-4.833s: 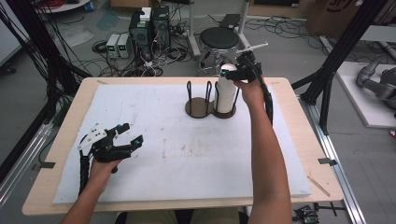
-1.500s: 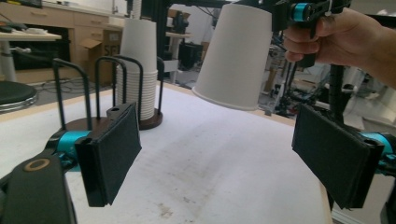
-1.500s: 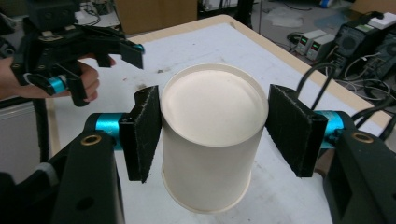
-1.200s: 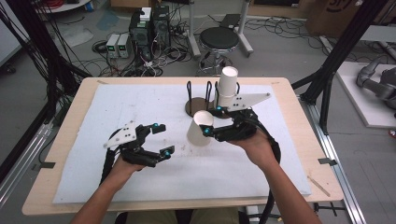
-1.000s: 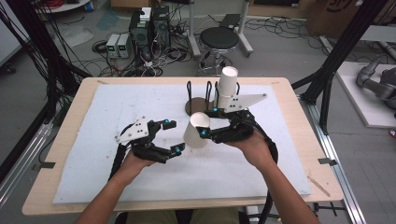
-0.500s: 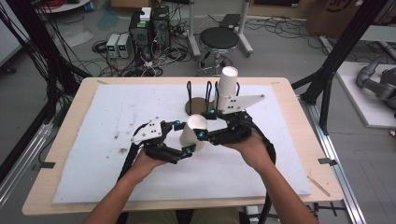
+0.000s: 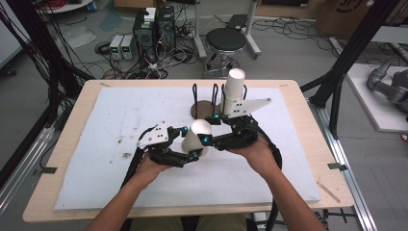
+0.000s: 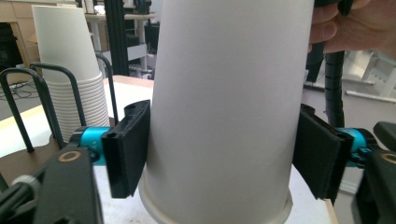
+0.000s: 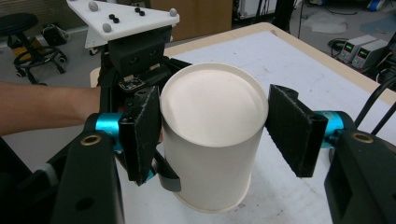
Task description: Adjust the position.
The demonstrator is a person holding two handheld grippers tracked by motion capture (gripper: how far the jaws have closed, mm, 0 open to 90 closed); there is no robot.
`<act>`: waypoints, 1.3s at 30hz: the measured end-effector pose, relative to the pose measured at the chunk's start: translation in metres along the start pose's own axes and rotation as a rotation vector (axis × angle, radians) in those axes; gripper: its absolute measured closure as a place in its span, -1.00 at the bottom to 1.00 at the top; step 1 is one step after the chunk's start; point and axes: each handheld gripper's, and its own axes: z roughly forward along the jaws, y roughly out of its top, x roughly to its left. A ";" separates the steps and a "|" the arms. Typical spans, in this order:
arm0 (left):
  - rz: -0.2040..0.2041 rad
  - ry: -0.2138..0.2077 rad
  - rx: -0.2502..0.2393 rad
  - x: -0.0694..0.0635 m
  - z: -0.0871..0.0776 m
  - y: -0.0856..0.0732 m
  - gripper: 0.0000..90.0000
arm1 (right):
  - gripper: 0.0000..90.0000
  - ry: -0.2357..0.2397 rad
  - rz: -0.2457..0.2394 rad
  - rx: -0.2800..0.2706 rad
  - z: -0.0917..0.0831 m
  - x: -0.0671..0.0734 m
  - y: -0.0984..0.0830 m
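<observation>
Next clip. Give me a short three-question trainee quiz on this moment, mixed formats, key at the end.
1. True or false: the white paper cup between the two hands has its open mouth facing up.
2. Where is the stack of white paper cups? A) in the black wire holder on the table; B) on the floor; C) in the person's bare hand.
3. Fill in: the single cup has the black pads of the left gripper and of the right gripper on either side of it, so ___ grippers flank it.

Key: 1 false, the closed base is up; 2 A; 3 two.
</observation>
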 end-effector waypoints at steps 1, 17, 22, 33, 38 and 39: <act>0.000 0.000 0.000 0.000 0.000 0.000 -0.35 | -0.16 0.000 0.000 0.000 0.000 0.000 0.000; 0.068 -0.028 0.196 -0.006 -0.003 0.015 -0.26 | -0.55 0.030 -0.006 0.012 -0.005 -0.005 -0.004; 0.097 -0.046 0.304 -0.006 -0.002 0.017 -0.26 | -0.55 0.086 -0.106 0.104 -0.004 -0.007 0.000; 0.107 -0.094 0.371 -0.008 0.000 0.018 -0.26 | -0.55 0.132 -0.230 0.296 0.011 -0.006 0.002; 0.119 -0.109 0.387 -0.010 0.002 0.016 -0.27 | -0.54 0.162 -0.245 0.333 0.019 -0.006 0.001; 0.120 -0.111 0.386 -0.011 0.003 0.016 -0.27 | -0.54 0.170 -0.246 0.347 0.021 -0.006 0.001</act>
